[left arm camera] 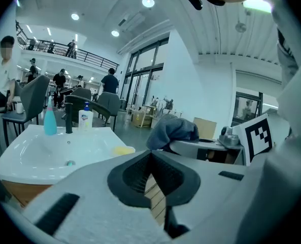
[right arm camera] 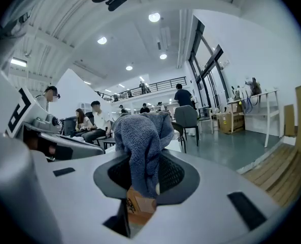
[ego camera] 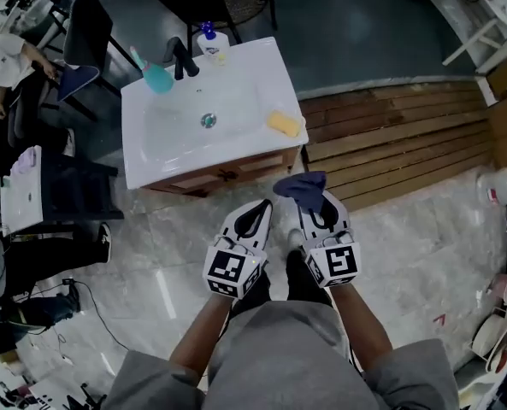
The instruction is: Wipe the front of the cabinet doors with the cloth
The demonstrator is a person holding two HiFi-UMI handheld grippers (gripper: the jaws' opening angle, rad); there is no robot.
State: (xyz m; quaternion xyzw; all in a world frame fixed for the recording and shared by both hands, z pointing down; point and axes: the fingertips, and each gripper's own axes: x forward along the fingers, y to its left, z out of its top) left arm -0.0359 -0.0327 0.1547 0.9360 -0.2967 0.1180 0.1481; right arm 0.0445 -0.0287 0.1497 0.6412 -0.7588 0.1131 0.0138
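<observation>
Standing before the wooden cabinet doors [ego camera: 227,176] under the white sink [ego camera: 236,75], well apart from them. Pinching a bunched blue-grey cloth [ego camera: 303,188] in the right gripper [ego camera: 320,212], jaws closed on its lower folds, the rest poking out above. Holding the left gripper [ego camera: 255,219] just beside it, jaws all but together on nothing. By the look of it, at the approach step, with wiping not yet begun. Next, probably: crouching and reaching forward to press the cloth against a door front, then sweeping across.
</observation>
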